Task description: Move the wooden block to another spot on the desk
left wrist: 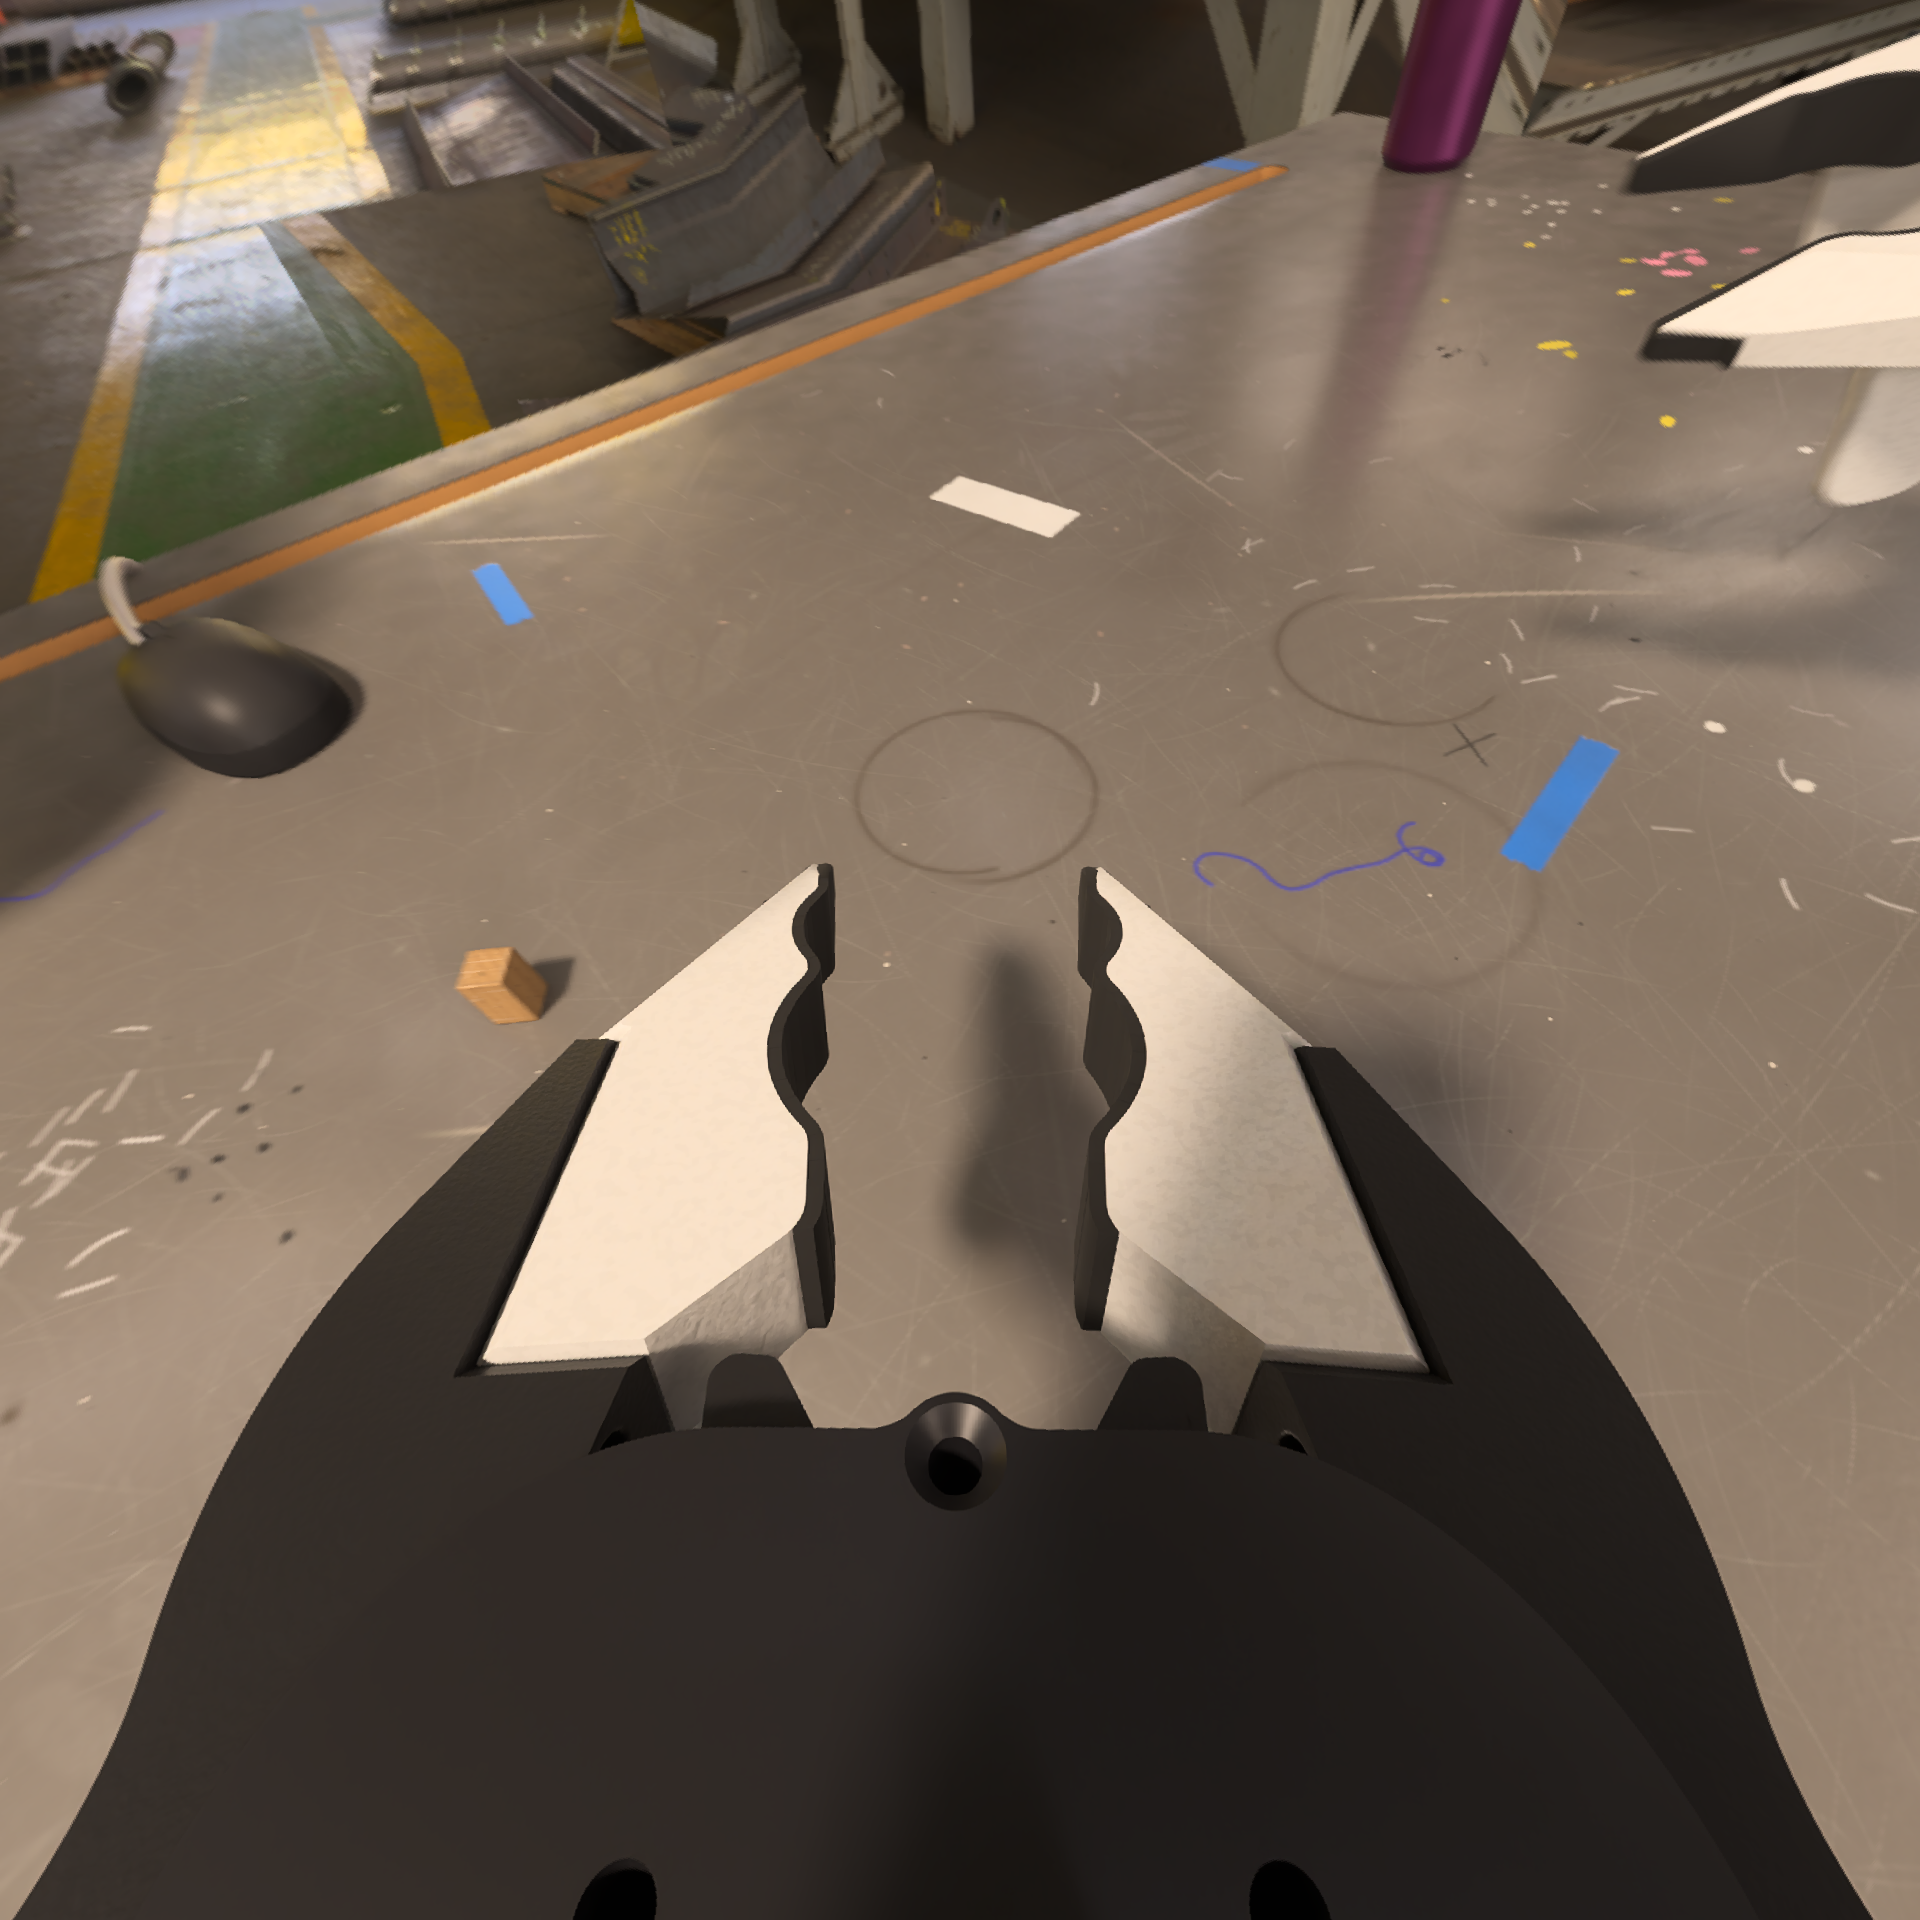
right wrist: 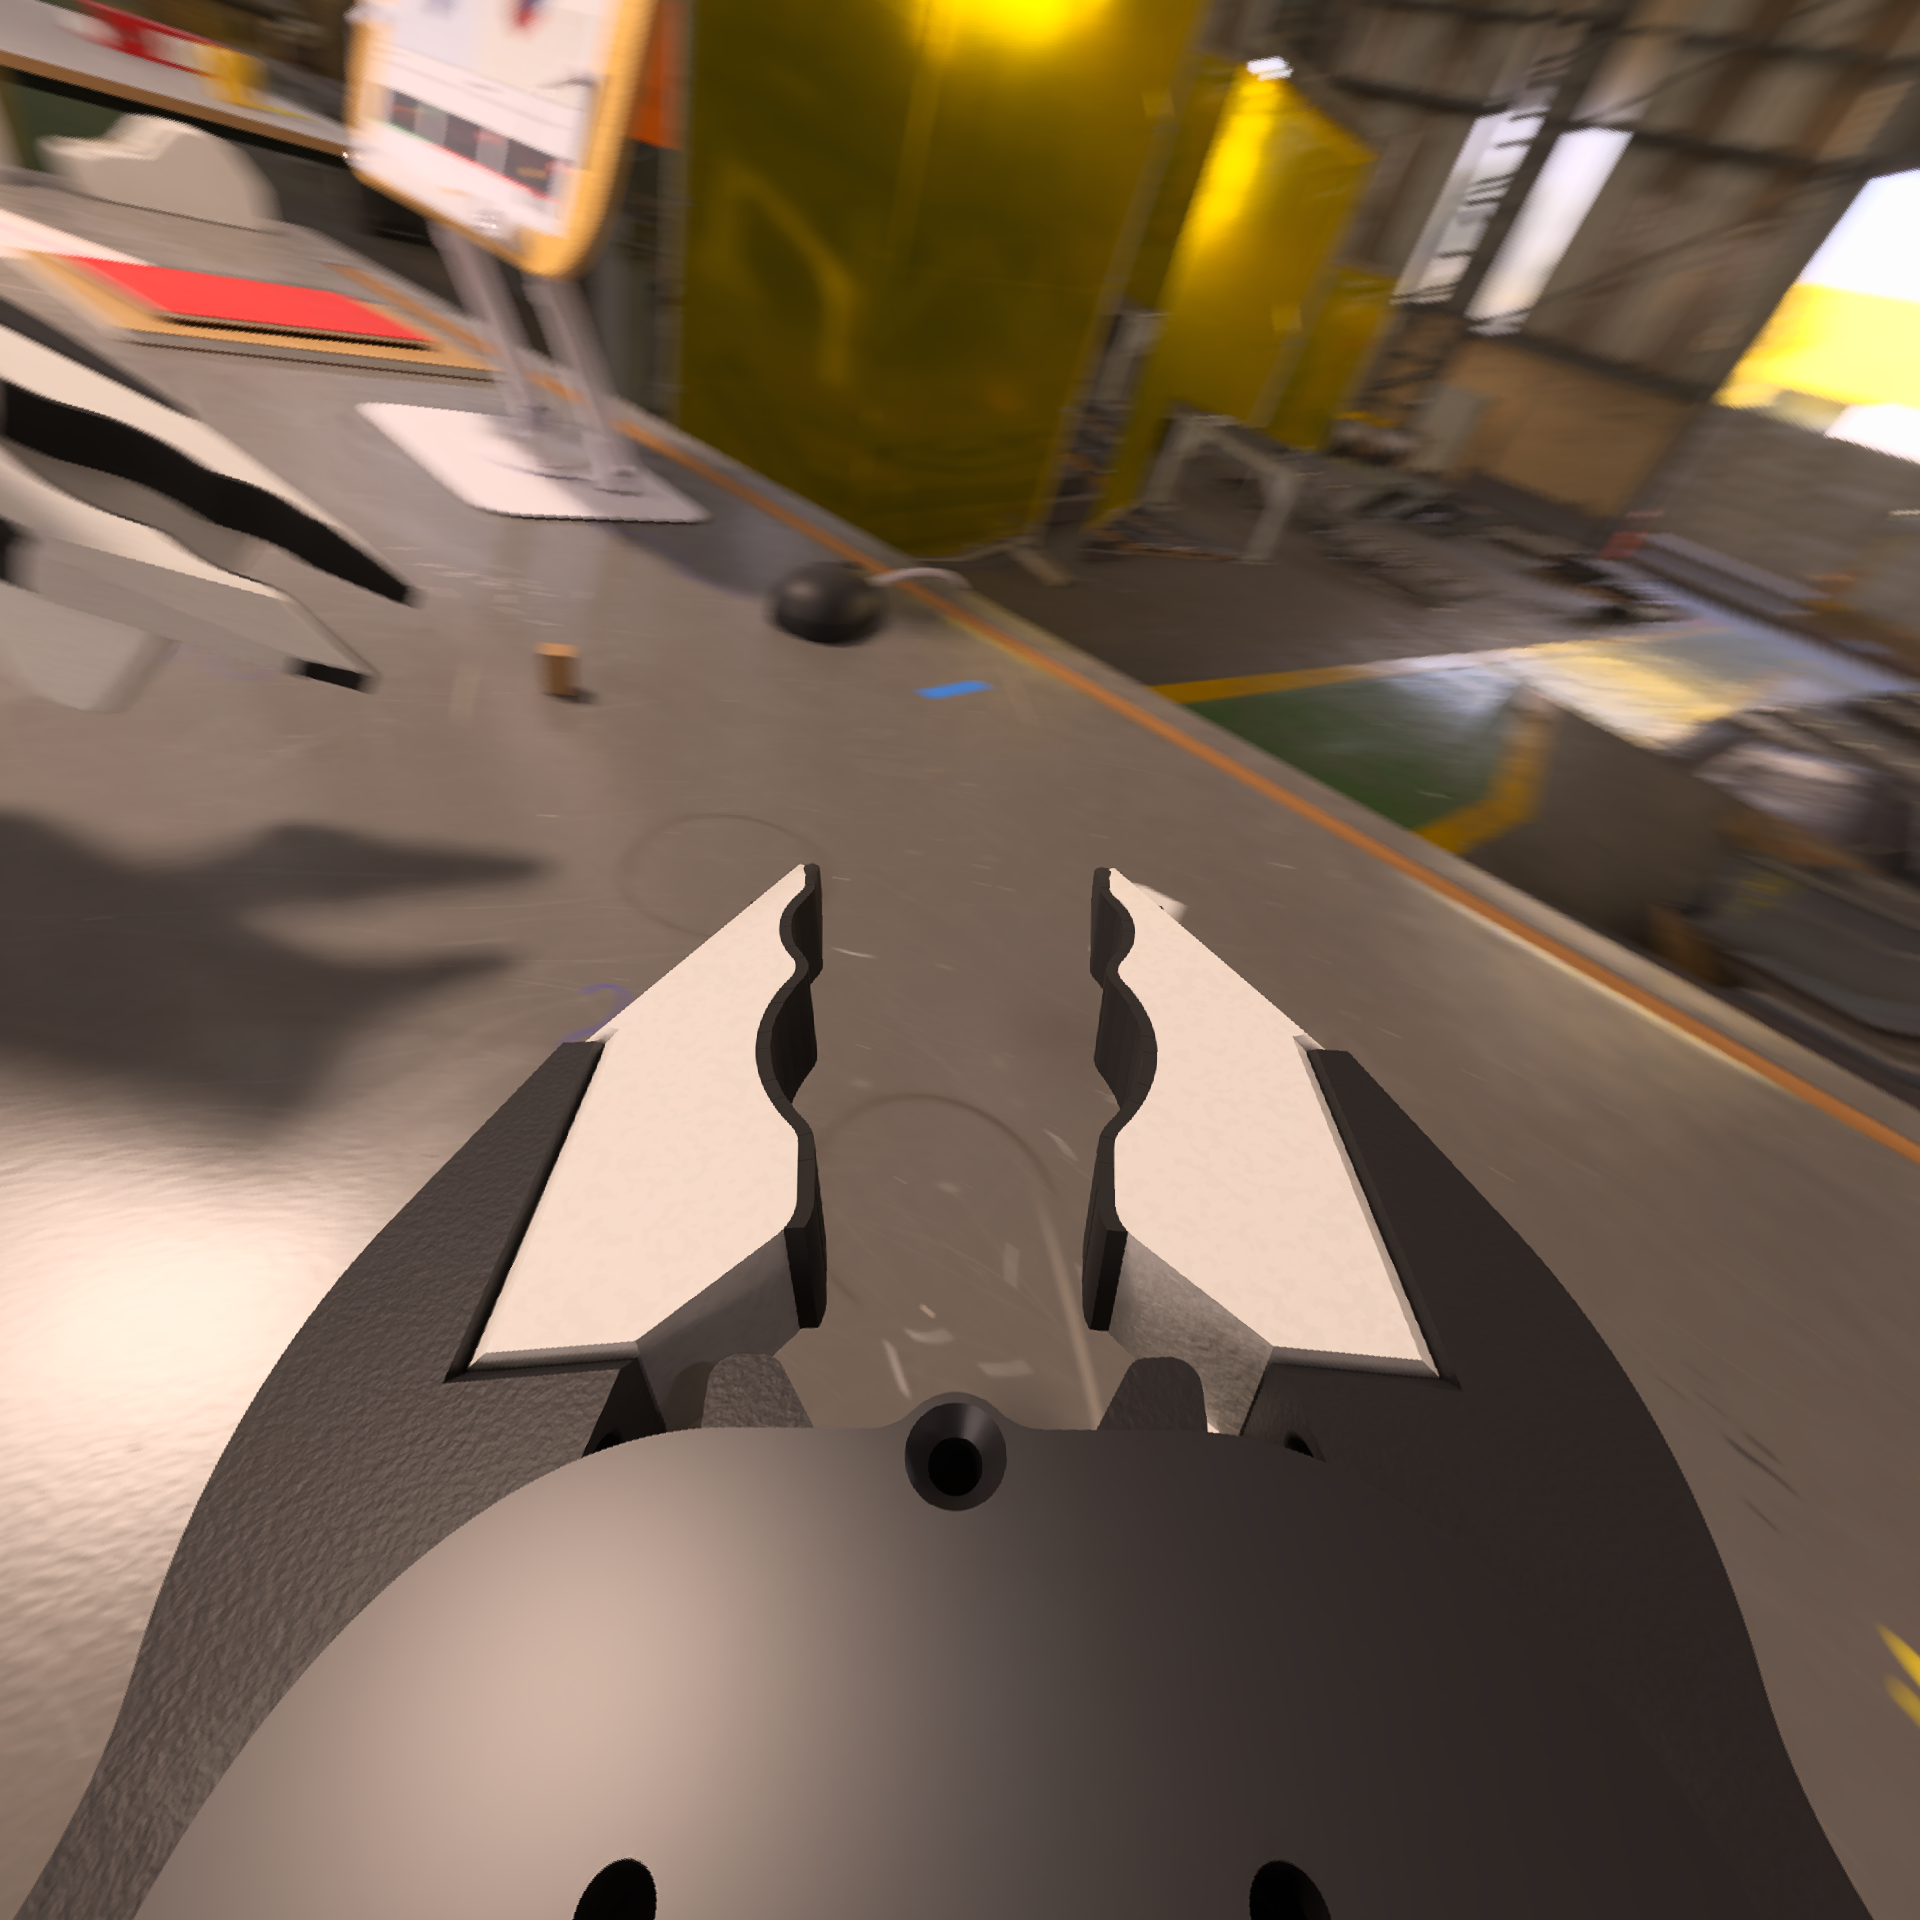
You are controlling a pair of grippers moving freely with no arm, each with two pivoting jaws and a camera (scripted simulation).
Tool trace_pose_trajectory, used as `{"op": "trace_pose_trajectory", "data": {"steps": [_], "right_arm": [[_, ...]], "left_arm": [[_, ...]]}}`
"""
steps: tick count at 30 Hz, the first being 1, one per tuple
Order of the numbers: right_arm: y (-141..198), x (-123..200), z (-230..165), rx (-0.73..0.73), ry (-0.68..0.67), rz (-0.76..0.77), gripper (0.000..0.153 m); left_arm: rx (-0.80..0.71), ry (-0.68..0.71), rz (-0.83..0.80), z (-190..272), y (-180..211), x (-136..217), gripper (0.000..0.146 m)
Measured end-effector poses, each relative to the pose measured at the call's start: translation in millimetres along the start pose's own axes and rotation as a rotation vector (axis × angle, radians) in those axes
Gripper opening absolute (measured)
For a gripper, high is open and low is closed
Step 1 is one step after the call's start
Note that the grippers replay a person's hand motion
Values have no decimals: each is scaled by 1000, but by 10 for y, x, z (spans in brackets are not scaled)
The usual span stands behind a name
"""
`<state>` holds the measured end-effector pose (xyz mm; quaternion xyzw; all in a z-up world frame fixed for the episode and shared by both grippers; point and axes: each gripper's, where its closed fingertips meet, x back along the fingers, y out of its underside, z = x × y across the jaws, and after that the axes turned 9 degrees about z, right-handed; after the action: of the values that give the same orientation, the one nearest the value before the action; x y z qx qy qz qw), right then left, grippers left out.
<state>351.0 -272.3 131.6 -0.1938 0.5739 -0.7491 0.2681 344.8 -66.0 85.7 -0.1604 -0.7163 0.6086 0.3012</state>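
Observation:
A small wooden block (left wrist: 502, 984) lies on the grey desk (left wrist: 1039, 644), left of my left gripper (left wrist: 956, 883) and a little short of its fingertips. The left gripper is open and empty above the desk. The block also shows far off in the blurred right wrist view (right wrist: 558, 670). My right gripper (right wrist: 956, 883) is open and empty, well short of the block. The right gripper's fingers (left wrist: 1787, 312) show at the left wrist view's right edge. The left gripper's fingers (right wrist: 208, 520) show at the right wrist view's left edge.
A black computer mouse (left wrist: 234, 694) with a white cable lies near the desk's orange-edged far side (left wrist: 727, 384); it also shows in the right wrist view (right wrist: 826, 603). A purple cylinder (left wrist: 1439, 83) stands at the back. Blue tape strips (left wrist: 1558, 802) and a white strip (left wrist: 1003, 506) mark the desk. A monitor (right wrist: 499, 125), white sheet (right wrist: 530, 468) and red pad (right wrist: 260, 301) stand farther off.

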Motion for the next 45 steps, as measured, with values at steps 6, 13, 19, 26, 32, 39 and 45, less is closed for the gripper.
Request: {"op": "trace_pose_trajectory", "data": {"steps": [6, 13, 19, 26, 32, 39, 45], "right_arm": [[237, -604, -388, -92, -287, -76, 52], [475, -914, -511, -99, -428, -102, 52], [495, -786, -535, -140, -471, -97, 53], [268, -685, -551, -112, -479, -23, 56], [257, -643, -551, -24, -475, 2, 60], [487, -707, -582, -25, -482, -84, 64], [484, -734, -474, -43, -430, -95, 68]], "left_arm": [[58, 60, -6, 179, 100, -222, 54], [95, 130, 63, 230, 71, -167, 54], [171, 29, 23, -66, 59, 28, 57], [215, -124, 67, -241, -148, 70, 55], [275, -190, 89, -148, -180, 58, 77], [297, -210, 55, -119, -56, 69, 84], [242, -229, 49, -173, -89, 105, 88]]}}
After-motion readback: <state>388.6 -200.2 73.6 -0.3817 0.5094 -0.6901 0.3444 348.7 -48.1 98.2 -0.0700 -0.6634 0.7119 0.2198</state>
